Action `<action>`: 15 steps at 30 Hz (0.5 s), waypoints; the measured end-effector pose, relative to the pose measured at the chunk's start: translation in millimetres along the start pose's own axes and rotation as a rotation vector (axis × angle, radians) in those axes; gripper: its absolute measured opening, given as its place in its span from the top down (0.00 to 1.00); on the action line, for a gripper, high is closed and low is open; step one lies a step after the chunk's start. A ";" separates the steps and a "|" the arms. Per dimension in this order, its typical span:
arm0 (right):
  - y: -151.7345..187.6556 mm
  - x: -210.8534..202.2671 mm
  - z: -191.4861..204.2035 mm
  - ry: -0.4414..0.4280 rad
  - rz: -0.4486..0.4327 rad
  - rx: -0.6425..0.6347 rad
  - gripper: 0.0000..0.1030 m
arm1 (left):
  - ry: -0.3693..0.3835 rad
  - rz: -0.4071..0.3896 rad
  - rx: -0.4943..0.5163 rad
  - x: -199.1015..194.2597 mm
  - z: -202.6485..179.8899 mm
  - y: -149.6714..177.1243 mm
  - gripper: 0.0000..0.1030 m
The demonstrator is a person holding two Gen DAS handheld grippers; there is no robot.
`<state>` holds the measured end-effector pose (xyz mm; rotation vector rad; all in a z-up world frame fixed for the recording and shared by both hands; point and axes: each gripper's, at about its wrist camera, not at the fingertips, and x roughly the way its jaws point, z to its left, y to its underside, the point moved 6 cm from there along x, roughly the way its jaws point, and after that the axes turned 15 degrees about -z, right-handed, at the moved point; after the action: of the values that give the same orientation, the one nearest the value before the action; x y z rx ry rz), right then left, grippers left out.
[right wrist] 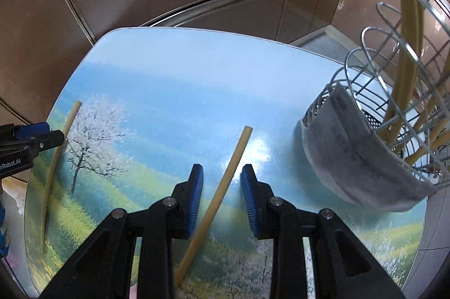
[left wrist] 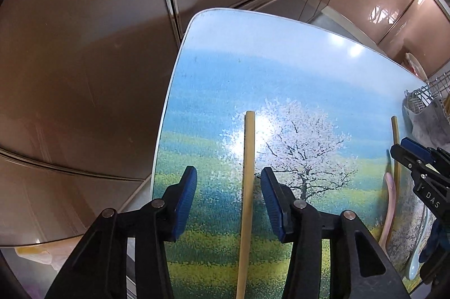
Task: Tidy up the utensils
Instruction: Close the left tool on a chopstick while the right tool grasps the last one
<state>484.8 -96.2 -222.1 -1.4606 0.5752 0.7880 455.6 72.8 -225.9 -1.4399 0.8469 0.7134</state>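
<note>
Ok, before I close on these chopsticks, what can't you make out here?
- Left chopstick, left wrist view: near end cut off by the bottom edge.
- Right chopstick, right wrist view: near end blurred between the right gripper arms.
- Wire basket: far side cut off by the frame; contents partly hidden behind the grey cloth.

Two handheld grippers, alike in build. Left gripper (left wrist: 228,196): black plastic linkage arms fanning up from the bottom of the frame, round silver pivot pins at each joint, triangular cut-outs in the outer arms, ribbed blue pads on the inner faces of the fingers (left wrist: 184,203). Right gripper (right wrist: 221,199): same black arms, silver pins, blue ribbed pads. White lettering on the black housings: "DAS" at right edge, "nRobot.AI" at left edge.
</note>
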 end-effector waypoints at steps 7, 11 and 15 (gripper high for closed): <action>0.7 3.9 3.1 0.001 0.007 -0.016 0.74 | 0.005 0.022 0.005 2.6 -4.6 -3.6 0.58; -0.5 8.8 5.5 -0.001 0.012 -0.035 0.78 | 0.014 0.042 0.008 4.8 -8.6 -6.0 0.59; 2.9 6.1 9.9 -0.018 0.025 -0.066 0.88 | 0.027 0.058 0.019 11.6 -12.6 -11.0 0.77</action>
<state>485.2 -85.9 -228.2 -1.5078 0.5593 0.8463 470.2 59.0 -229.0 -1.4160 0.9171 0.7288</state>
